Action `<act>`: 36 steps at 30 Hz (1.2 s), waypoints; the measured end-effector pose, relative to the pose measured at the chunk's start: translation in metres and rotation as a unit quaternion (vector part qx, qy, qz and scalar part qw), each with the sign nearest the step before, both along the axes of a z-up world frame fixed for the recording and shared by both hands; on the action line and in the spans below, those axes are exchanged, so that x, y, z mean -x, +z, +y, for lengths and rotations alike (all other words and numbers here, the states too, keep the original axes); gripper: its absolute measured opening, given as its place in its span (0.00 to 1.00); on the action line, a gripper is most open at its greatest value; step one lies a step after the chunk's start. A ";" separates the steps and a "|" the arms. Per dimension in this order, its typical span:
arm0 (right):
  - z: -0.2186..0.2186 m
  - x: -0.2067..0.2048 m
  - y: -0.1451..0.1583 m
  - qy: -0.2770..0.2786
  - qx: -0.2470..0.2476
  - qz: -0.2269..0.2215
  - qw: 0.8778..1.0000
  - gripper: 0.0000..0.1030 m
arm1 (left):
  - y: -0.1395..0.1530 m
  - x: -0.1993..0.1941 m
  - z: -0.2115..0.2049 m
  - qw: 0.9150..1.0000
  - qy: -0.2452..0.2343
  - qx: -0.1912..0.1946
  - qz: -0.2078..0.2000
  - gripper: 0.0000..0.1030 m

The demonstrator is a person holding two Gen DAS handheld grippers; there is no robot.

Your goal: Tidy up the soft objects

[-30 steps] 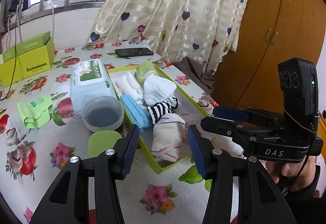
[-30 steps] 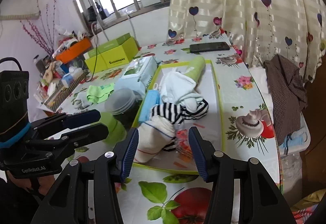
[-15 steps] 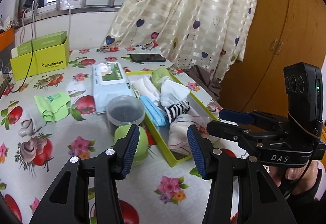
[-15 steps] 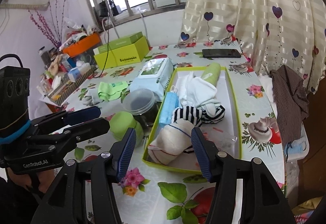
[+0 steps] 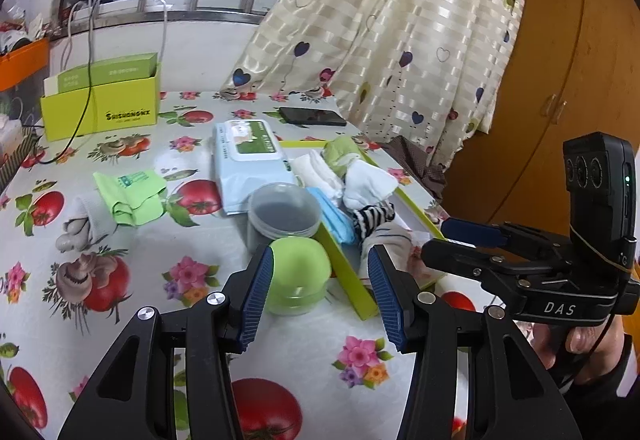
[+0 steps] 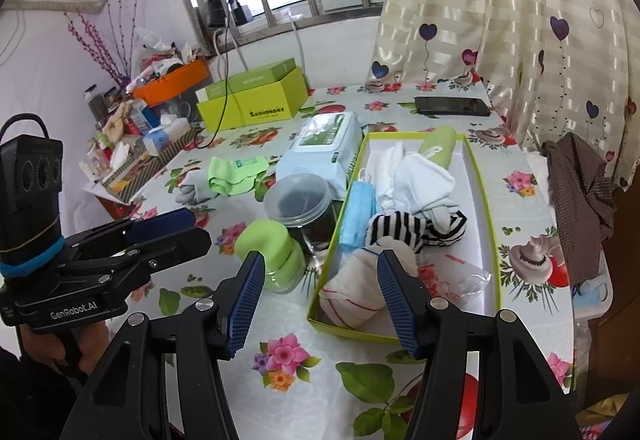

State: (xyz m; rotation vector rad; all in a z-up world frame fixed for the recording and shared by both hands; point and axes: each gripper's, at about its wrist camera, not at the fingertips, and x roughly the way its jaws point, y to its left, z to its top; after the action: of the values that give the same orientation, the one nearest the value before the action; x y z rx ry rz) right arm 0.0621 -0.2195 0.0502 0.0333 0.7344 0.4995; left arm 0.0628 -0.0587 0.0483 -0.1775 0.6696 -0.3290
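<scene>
The worktop (image 6: 516,207), covered in a fruit-print cloth, carries a long green tray (image 6: 486,199) on its right half. The tray already holds a white sock (image 6: 424,179), a striped sock (image 6: 400,228), a blue face mask (image 6: 358,211) against its left wall and a rolled white cloth (image 6: 352,284) at its near end. Two soft items lie outside it, well to the left: a green cloth (image 5: 130,191) and, touching it, a grey-white sock (image 5: 86,220). The step in hand is judged to be the interval between placements. The left claw (image 5: 320,292) stands wide and empty above a green-lidded jar (image 5: 298,276). The right claw (image 6: 320,300) is also empty; its jaws have just been opening, nothing between them. The next move calls for carrying one claw far left, past the clear jar (image 5: 284,211), to grasp the green cloth.
</scene>
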 end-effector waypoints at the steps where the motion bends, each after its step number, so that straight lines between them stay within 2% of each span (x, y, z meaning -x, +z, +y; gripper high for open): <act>1: 0.001 -0.001 0.000 0.001 -0.001 0.001 1.000 0.57 | -0.001 0.000 0.003 1.000 0.003 0.001 0.000 0.49; 17: 0.025 -0.006 0.001 0.032 -0.017 0.008 0.999 0.58 | -0.011 0.000 0.049 0.998 0.063 0.009 0.015 0.49; 28: 0.050 -0.008 0.002 0.060 -0.008 0.007 0.998 0.58 | -0.014 0.000 0.062 0.997 0.075 0.010 0.017 0.49; 32: 0.047 -0.007 0.003 0.047 -0.001 -0.003 0.999 0.58 | -0.015 0.001 0.065 0.997 0.072 0.013 0.019 0.49; 36: 0.028 -0.012 -0.002 0.005 0.022 -0.010 1.000 0.57 | -0.015 0.002 0.066 0.997 0.068 0.016 0.017 0.49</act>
State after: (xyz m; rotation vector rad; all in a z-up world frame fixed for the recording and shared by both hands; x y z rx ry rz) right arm 0.0744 -0.1916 0.0479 -0.0165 0.7266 0.4914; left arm 0.0610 0.0075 0.0329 -0.2587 0.6831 -0.2055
